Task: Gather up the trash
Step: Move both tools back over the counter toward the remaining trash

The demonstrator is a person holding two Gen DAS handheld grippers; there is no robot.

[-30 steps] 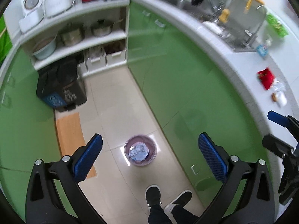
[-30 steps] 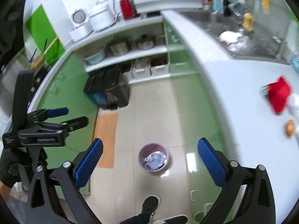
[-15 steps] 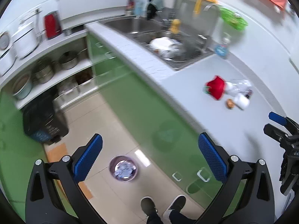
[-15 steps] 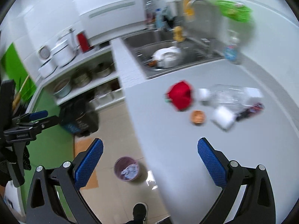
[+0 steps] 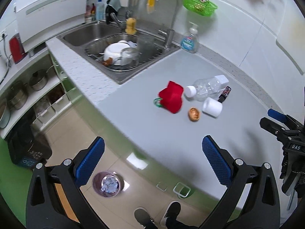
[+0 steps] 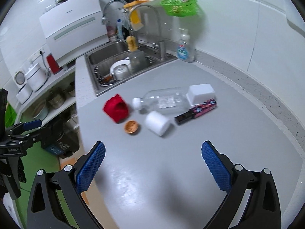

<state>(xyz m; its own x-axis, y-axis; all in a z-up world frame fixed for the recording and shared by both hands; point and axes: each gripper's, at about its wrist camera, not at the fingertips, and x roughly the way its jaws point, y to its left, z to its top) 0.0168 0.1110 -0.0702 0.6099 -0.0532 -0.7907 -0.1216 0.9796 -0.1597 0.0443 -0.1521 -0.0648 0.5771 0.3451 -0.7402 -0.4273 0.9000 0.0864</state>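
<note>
Approach step: both claws, left claw and right claw, wide and empty over desk; next, grab trash like white cup.

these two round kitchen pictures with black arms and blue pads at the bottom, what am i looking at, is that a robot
No robot: a person carries a hand-held gripper in each hand, and each has a wide-angle camera looking out along its two fingers. That is why the pictures are round and bent.

One picture is from the left hand-held gripper, the other from the right hand-held gripper. The blue pads are the fingertips. Both stand wide open and hold nothing.

On the grey counter lies the trash: a crumpled red item, a clear plastic bottle on its side, a white cup tipped over, a white tub, a dark patterned wrapper and a small brown shell-like piece.

In the left view, a small purple bin with paper in it stands on the floor below, near the person's shoes.
</note>
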